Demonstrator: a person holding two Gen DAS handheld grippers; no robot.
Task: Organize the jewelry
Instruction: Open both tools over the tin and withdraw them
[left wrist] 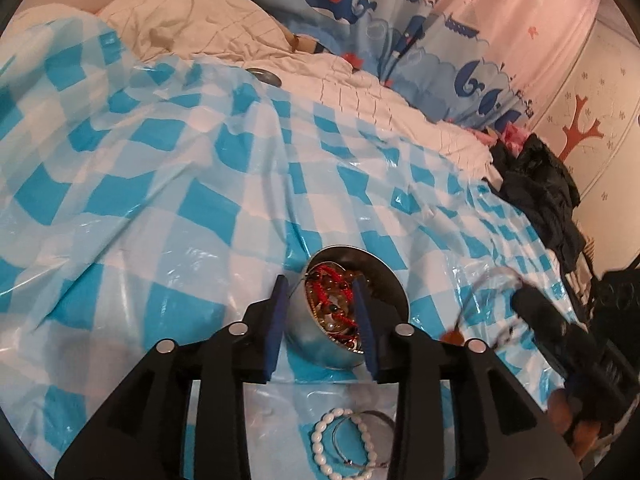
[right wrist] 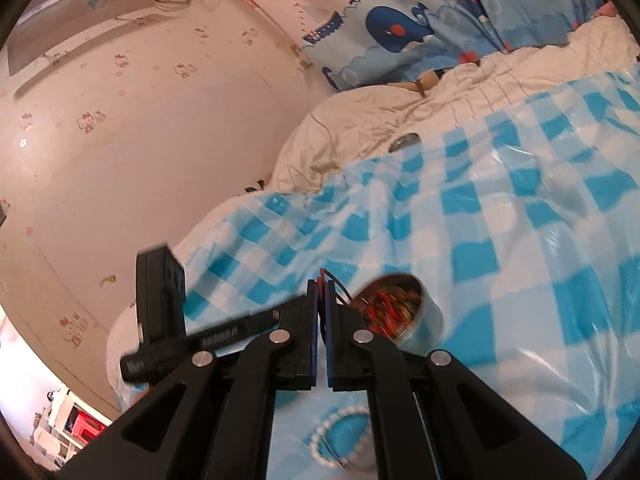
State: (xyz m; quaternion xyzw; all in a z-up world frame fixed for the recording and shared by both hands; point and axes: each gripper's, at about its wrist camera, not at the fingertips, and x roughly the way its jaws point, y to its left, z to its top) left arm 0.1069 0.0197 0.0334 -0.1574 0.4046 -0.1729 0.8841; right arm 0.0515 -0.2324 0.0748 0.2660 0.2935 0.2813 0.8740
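On the blue-checked sheet (left wrist: 168, 168) covering the bed, the left gripper (left wrist: 320, 296) hangs partly open over a tilted metal bowl (left wrist: 384, 292) heaped with red cord and bead jewelry (left wrist: 334, 300), its pads clear of the rim. Near the sheet's front edge lies a white bead bracelet (left wrist: 322, 436) beside thin bangles (left wrist: 360, 440). The right gripper (right wrist: 320, 292) is pinched tight on a red cord (right wrist: 340, 292) trailing toward the bowl.
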